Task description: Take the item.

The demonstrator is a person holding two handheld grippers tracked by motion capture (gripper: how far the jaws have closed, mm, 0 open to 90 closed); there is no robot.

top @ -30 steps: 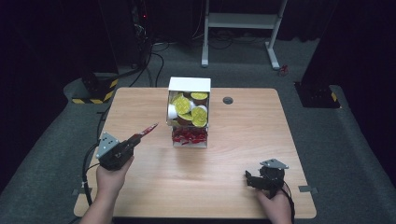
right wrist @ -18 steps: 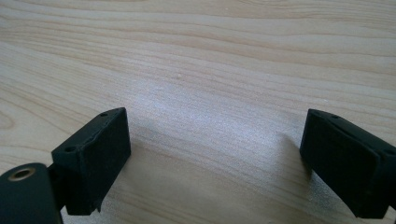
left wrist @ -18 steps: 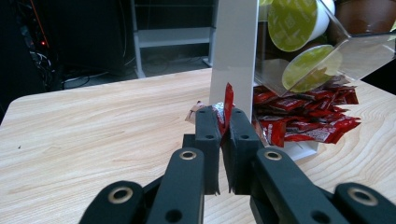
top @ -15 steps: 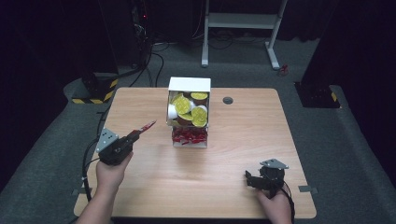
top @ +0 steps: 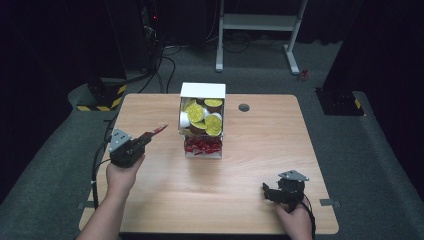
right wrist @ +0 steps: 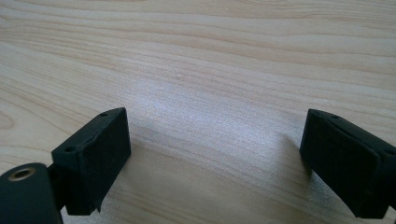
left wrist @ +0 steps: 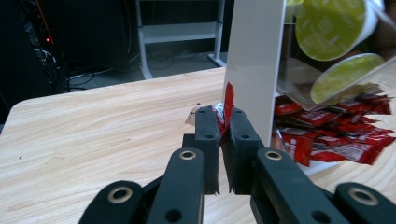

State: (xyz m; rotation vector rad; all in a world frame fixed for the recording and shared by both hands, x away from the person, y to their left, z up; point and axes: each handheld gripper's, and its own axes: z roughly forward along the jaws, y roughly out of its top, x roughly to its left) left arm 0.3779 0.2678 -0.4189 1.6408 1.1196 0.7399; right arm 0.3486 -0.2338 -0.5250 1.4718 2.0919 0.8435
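Left of centre in the high view, the left tool (top: 149, 137) is clamped on one red sachet (top: 159, 129), which sticks out past the jaw tips toward the upper right of the frame. In the left gripper view the same sachet (left wrist: 228, 105) stands on edge between the two black jaws, pinched tight, in the middle of the frame.

Just right of it in the high view stands one white dispenser box (top: 202, 91), at the centre of the wooden bench (top: 260, 140). Its upper part holds coffee pods with yellow-green lids (top: 195, 112); about five lids show from above, though the exact count cannot be told. Its lower tray holds a heap of red sachets (top: 202, 145), too many and too tangled to count. In the left gripper view two pod lids (left wrist: 331, 23) show at the upper right, with the red heap (left wrist: 336, 135) at the right edge below them.

At the lower right of the high view the right tool (top: 270, 192) lies low over the bench, well apart from the box. In the right gripper view its two jaws stand wide apart with bare wood between them, holding nothing.
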